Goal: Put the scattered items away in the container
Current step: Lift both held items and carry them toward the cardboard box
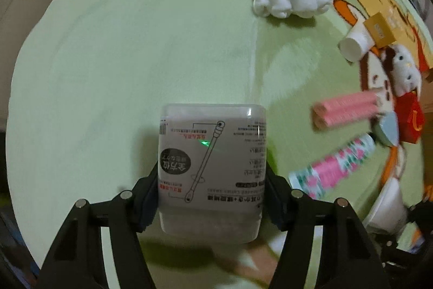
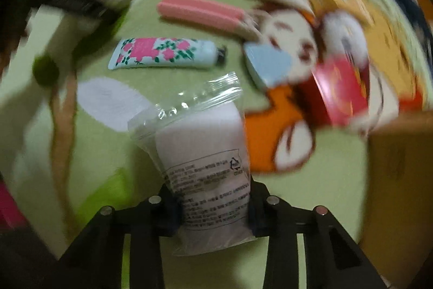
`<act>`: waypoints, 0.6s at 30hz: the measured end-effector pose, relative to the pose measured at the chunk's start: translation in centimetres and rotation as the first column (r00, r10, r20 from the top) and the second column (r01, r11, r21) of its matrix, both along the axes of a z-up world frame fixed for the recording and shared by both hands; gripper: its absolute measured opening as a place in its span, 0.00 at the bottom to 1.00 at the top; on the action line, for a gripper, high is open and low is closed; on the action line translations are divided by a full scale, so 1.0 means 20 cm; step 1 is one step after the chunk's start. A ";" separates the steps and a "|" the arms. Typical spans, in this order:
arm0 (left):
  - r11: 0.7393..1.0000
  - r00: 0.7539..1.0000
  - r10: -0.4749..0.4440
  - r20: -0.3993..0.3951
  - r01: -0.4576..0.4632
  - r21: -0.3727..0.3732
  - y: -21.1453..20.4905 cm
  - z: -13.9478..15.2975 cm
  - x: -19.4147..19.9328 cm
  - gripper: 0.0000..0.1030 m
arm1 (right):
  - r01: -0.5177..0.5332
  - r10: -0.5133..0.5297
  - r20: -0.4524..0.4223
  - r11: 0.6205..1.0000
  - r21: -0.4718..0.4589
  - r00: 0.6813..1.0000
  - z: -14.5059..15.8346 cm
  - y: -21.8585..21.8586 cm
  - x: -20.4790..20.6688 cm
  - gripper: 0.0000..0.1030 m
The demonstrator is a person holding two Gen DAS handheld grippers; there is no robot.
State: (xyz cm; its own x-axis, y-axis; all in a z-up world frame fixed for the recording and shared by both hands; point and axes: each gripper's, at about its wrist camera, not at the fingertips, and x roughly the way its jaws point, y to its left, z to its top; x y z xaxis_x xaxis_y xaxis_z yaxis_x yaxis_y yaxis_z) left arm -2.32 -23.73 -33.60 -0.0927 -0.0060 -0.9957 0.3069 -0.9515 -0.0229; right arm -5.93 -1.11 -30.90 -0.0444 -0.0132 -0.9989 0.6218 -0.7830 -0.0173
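Left tool [image 1: 211,197] pinches the cotton-swab box [image 1: 212,169]; right tool [image 2: 213,210] pinches the bagged white pad [image 2: 200,142]. The floral tube [image 2: 165,53], pink pack [image 2: 200,10] and others remain scattered mid-frame.

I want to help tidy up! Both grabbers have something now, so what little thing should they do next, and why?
Probably lift both straight up a little. The left gripper is squeezing the cotton swab box, and the right gripper is pinching the clear bag of white pads. Both things still sit low over the green blanket, so raising them clears the flowery tube before going to the cardboard box.
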 end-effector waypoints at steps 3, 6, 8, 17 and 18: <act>0.999 0.999 0.035 -0.006 -0.034 0.009 0.04 0.08 0.12 0.64 | 0.178 -0.176 0.047 0.982 -0.058 0.983 0.07 0.13 0.01 0.34; 0.999 0.999 0.037 -0.017 -0.038 -0.020 0.12 0.20 0.22 0.64 | 0.293 -0.288 0.061 0.951 -0.099 0.956 0.15 0.24 0.02 0.34; 0.999 0.998 0.029 -0.048 -0.030 -0.035 0.20 0.31 0.27 0.64 | 0.340 -0.340 0.028 0.931 -0.128 0.940 0.25 0.30 0.02 0.34; 0.992 0.956 -0.095 -0.278 0.068 -0.105 0.54 1.11 0.03 0.64 | 0.407 -0.476 -0.230 0.866 -0.292 0.849 0.99 0.47 0.01 0.34; 0.990 0.946 -0.113 -0.305 0.081 -0.117 0.58 1.19 0.01 0.64 | 0.408 -0.488 -0.256 0.860 -0.308 0.835 1.06 0.48 0.04 0.34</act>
State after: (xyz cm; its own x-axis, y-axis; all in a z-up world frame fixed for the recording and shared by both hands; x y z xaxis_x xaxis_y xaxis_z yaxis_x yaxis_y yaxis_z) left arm -2.08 -12.07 -9.84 -0.4017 -0.0812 -0.9122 0.2060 -0.9785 -0.0036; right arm -5.12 8.40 -9.66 -0.4119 -0.1420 -0.9001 0.1934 -0.9789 0.0660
